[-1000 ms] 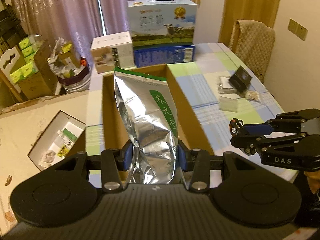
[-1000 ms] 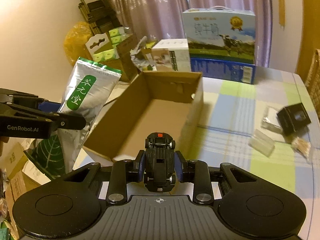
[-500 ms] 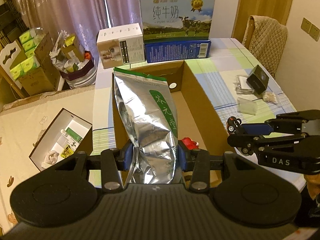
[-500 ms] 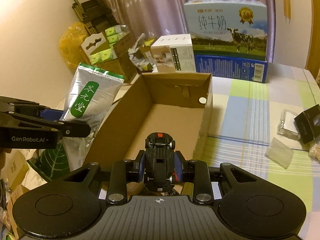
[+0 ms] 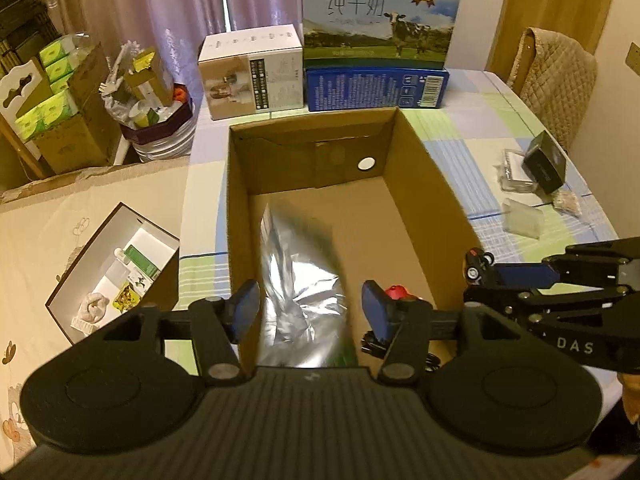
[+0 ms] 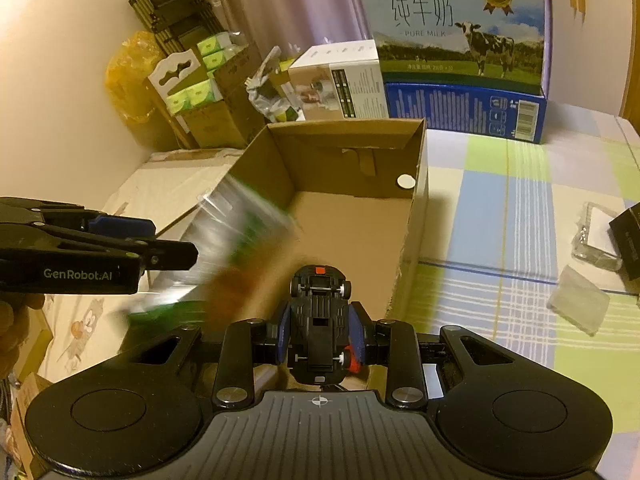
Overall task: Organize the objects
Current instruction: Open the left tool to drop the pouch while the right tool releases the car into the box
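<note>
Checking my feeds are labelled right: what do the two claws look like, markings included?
Both are matte black with blue finger pads and round discs on a ribbed body. The left claw reads "GenRobot.AI" in white on its side; the right claw reads "DAS". No cables or sleeves show.

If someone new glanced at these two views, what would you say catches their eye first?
Probably the silver foil bag, blurred in motion, inside the open cardboard box, between the spread fingers of the left tool. Next, the black toy car clamped in the right tool over the box's near end. Behind the box, the big milk carton with a cow dominates the table.
</note>
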